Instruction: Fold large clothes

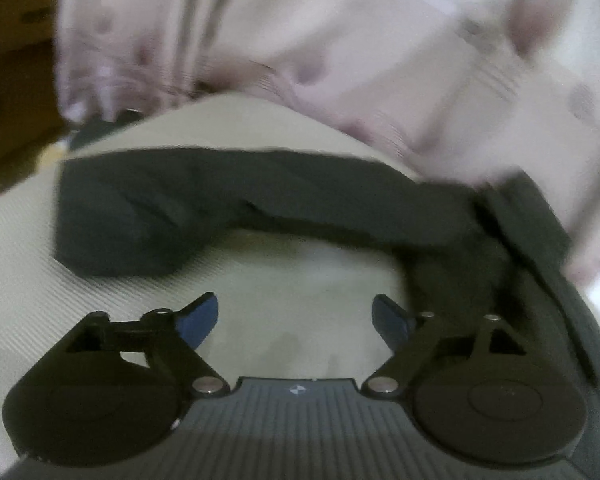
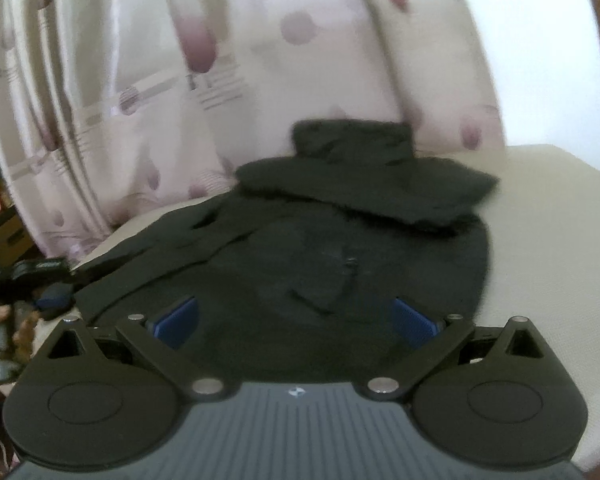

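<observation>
A dark grey, high-necked garment (image 2: 340, 248) lies on a cream ribbed surface (image 2: 540, 208). In the right wrist view its body is spread under my right gripper (image 2: 296, 320), which is open and empty just above it; one sleeve is folded across the top near the neck (image 2: 352, 138). In the left wrist view a sleeve (image 1: 160, 216) stretches across the cream surface (image 1: 28, 264) and joins the body at the right (image 1: 540, 280). My left gripper (image 1: 296, 320) is open and empty over bare cream surface, short of the sleeve.
A pale pink patterned curtain (image 2: 140, 80) hangs right behind the surface, also in the left wrist view (image 1: 340, 40). The other hand-held gripper and a hand (image 2: 16, 300) show at the left of the right wrist view. Brown furniture (image 1: 12, 60) stands at far left.
</observation>
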The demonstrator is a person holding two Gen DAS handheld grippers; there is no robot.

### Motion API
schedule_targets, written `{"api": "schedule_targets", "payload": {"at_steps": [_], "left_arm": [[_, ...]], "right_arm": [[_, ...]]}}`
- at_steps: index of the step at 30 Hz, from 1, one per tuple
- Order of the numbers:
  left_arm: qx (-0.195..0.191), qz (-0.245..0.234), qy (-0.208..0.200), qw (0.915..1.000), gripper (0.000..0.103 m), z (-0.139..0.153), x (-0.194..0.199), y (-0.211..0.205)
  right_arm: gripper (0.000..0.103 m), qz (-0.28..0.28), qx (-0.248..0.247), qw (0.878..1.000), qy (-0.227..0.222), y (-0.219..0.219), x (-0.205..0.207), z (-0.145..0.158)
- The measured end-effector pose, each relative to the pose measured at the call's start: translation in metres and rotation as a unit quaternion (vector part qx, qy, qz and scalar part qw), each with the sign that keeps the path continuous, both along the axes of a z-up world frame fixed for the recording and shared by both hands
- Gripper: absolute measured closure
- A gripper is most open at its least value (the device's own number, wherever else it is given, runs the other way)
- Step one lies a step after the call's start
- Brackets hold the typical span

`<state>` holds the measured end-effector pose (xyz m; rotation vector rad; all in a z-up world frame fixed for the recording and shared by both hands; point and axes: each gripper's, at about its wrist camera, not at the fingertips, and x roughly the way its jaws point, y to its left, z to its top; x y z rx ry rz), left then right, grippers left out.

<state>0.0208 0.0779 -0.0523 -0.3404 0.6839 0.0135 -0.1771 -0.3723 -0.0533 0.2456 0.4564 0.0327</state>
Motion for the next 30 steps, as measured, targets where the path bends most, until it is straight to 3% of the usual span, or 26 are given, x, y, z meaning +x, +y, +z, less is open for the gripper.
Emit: {"api": "schedule_targets", "payload": {"at_steps": [5,8,11,14,19,22,24,25,26,30], "left_arm": [[-0.015,-0.034,-0.021,0.9991,0.011,-0.011,-0.014,-0.029],[-0.019,-0.055,-0.007,0.9983,0.011,-0.023,-0.016,-0.044],[-0.051,-0.050,-0.015,0.9973,0.010,-0.031,-0.019,-0.044],[-0.060,-0.045,-0.029,0.9968,0.005,-0.042,-0.019,-0.037],[-0.024,-0.053,-0.064,0.9963,0.001,-0.050,-0.022,-0.042],[-0.024,-0.052,-0.080,0.9951,0.000,-0.053,-0.026,-0.042],[-0.026,-0.050,-0.084,0.9948,0.000,-0.054,-0.026,-0.043],[-0.027,-0.051,-0.085,0.9947,0.000,-0.054,-0.028,-0.042],[-0.027,-0.051,-0.085,0.9947,0.000,-0.054,-0.028,-0.042],[-0.029,-0.051,-0.087,0.9945,0.000,-0.054,-0.030,-0.040]], "right_arm": [[0.000,-0.002,-0.052,0.998,-0.017,-0.013,0.023,0.018],[0.000,0.019,-0.114,0.993,-0.030,-0.001,0.069,0.032],[0.000,0.045,-0.176,0.983,-0.026,0.022,0.130,0.036],[0.000,0.065,-0.221,0.973,-0.024,0.042,0.192,0.029],[0.000,0.073,-0.251,0.965,0.017,0.067,0.289,0.007],[0.000,0.078,-0.315,0.945,0.031,0.087,0.328,-0.015],[0.020,0.077,-0.354,0.931,0.040,0.094,0.347,-0.029],[0.063,0.071,-0.360,0.929,0.046,0.092,0.355,-0.032],[0.088,0.063,-0.351,0.932,0.056,0.086,0.362,-0.032],[0.090,0.009,-0.295,0.956,0.012,0.029,0.341,-0.004]]}}
